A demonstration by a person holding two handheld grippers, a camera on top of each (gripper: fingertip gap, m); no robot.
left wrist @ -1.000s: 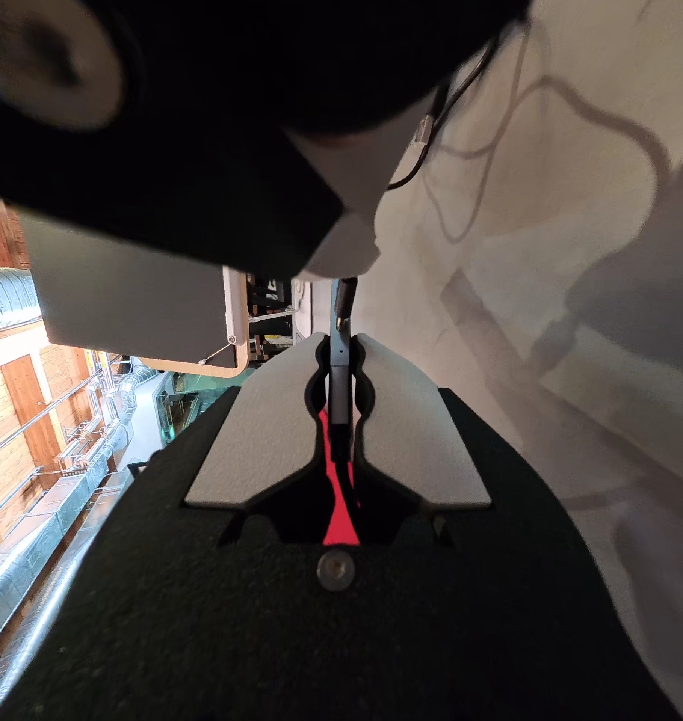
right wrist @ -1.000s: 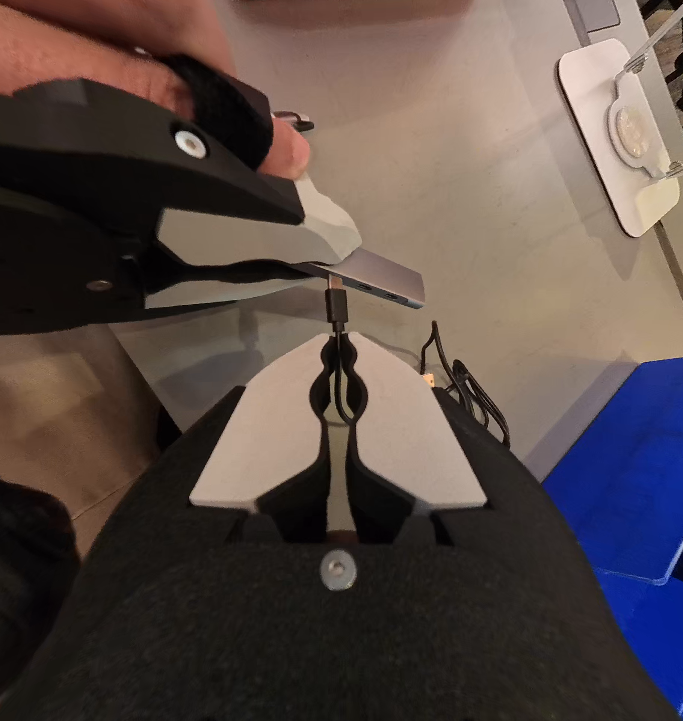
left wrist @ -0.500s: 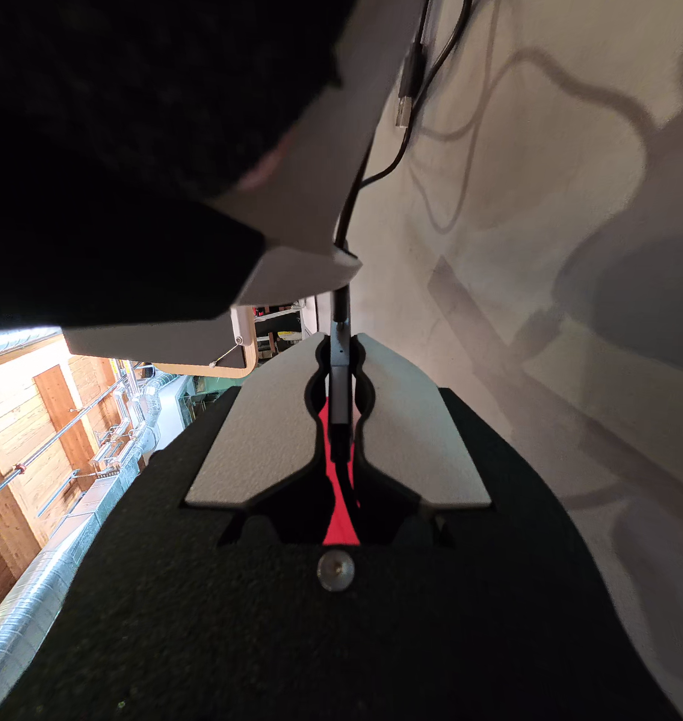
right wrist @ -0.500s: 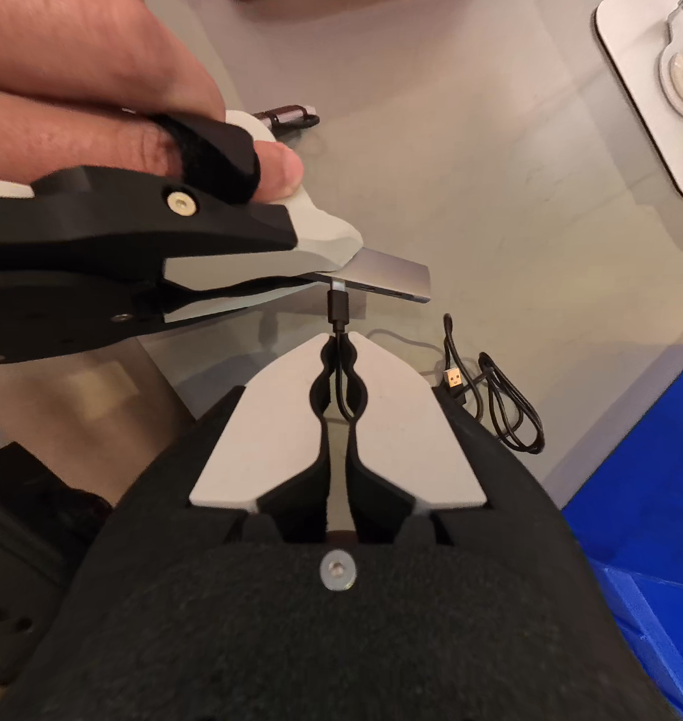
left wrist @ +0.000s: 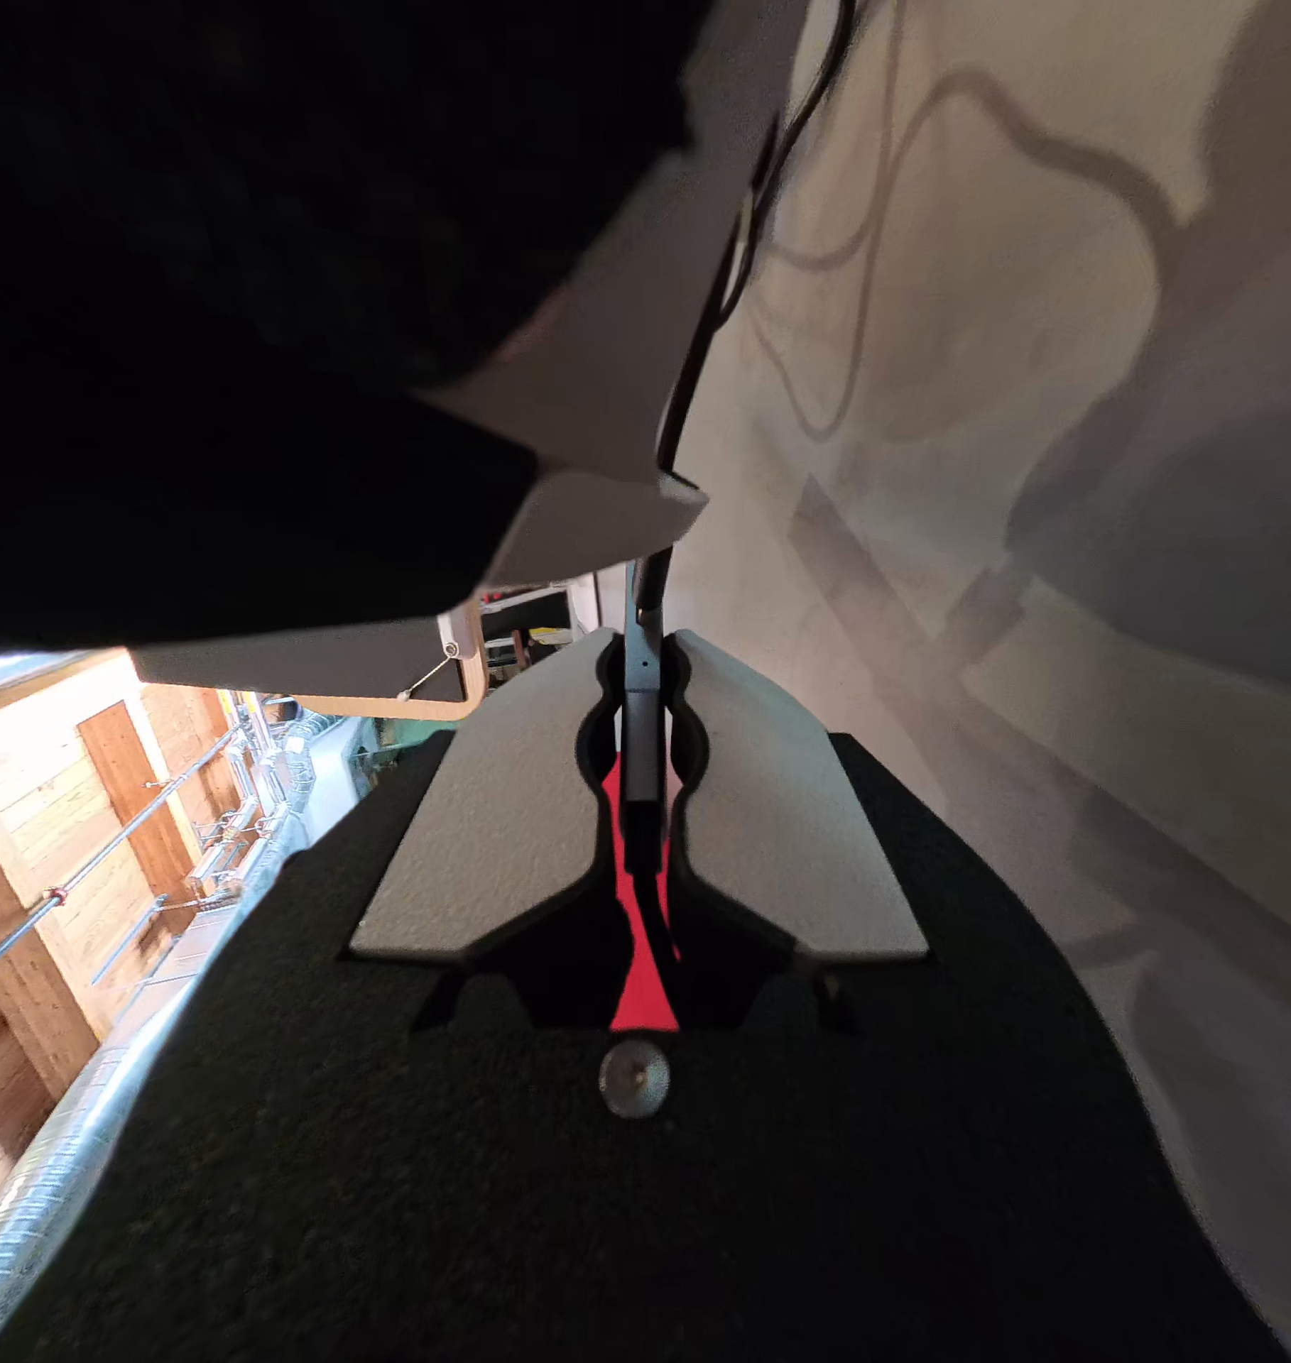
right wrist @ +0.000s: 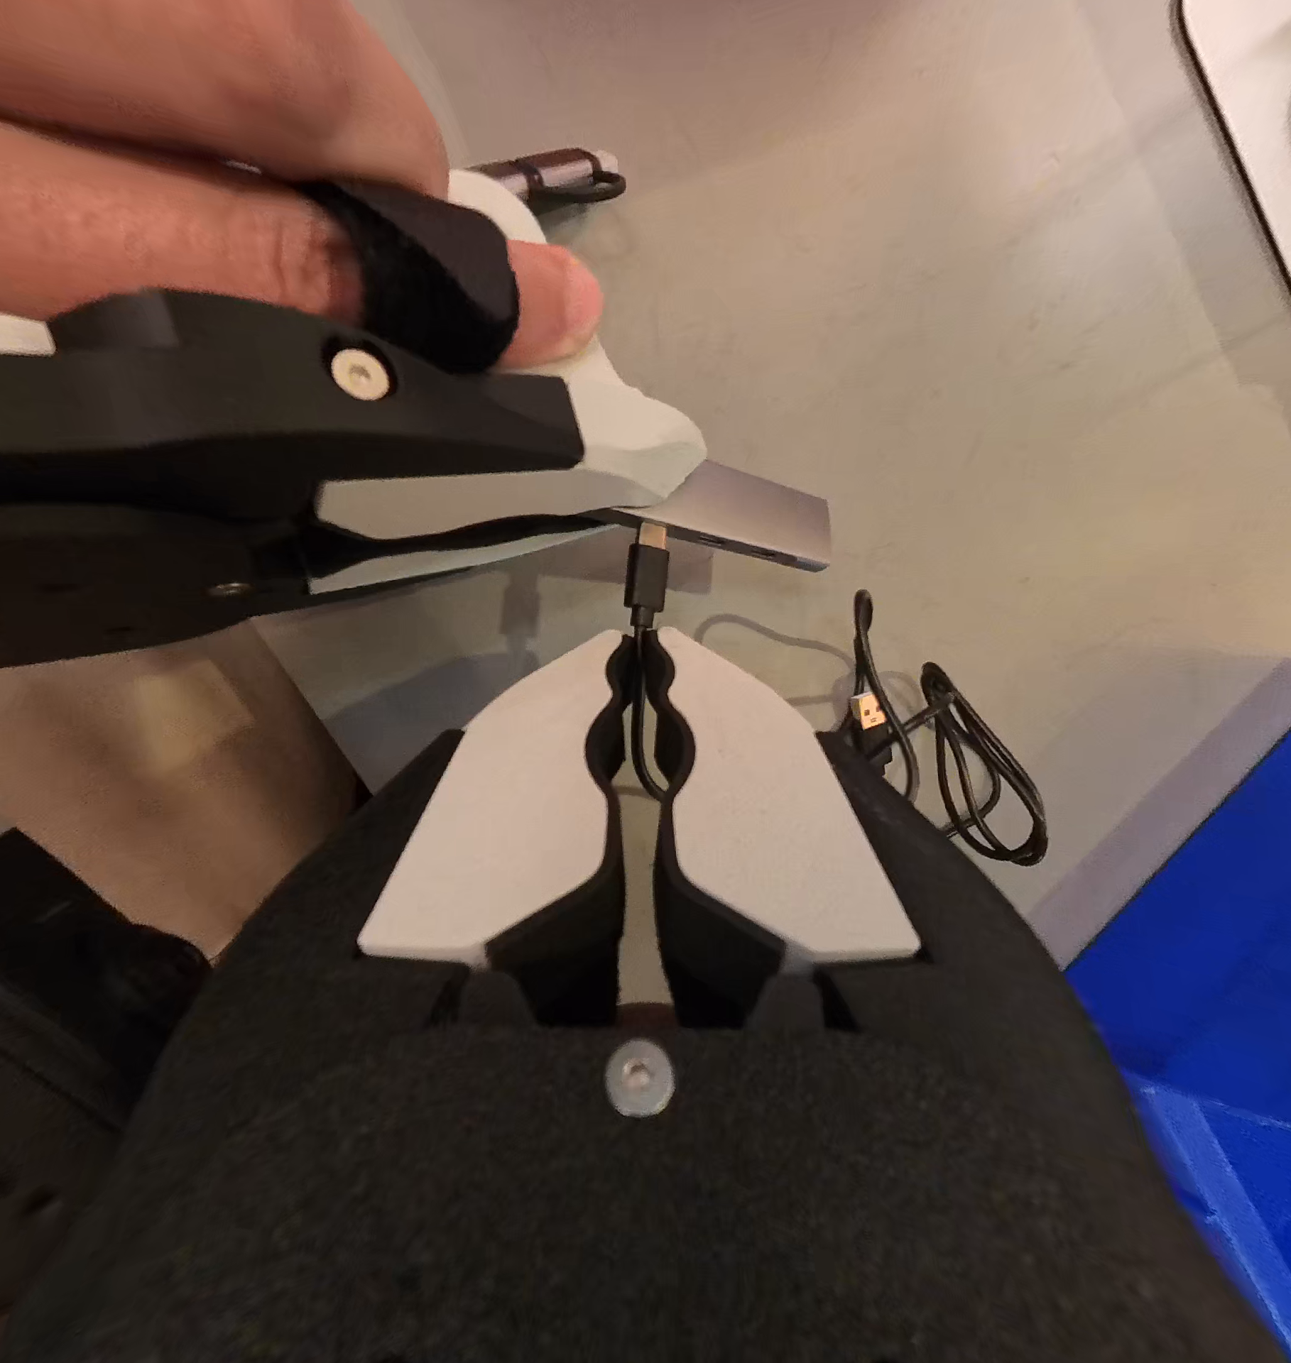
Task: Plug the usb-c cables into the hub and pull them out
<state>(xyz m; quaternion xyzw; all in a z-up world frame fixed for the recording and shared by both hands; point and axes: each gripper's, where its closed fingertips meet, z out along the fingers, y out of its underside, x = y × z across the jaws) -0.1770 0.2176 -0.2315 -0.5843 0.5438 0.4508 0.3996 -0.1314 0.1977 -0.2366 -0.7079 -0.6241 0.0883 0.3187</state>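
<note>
Where the left wrist view looks along its own fingers, the left gripper (left wrist: 641, 649) is closed on the grey hub (left wrist: 641, 719), seen edge-on; a black cable (left wrist: 653, 590) meets the hub's far end, though the joint is too dark to read. The right gripper's body (left wrist: 259, 295) blocks everything from 9 to 12 o'clock.

In the right wrist view, the right gripper (right wrist: 641, 636) pinches the black usb-c cable (right wrist: 646, 575) just behind its plug, whose metal tip touches the hub (right wrist: 760, 509) edge at 12 o'clock; how deep it sits is unclear. A hand (right wrist: 222, 184) at 10 o'clock works the left gripper. A coiled cable (right wrist: 974, 767) lies on the table (right wrist: 923, 295) at 3 o'clock.
</note>
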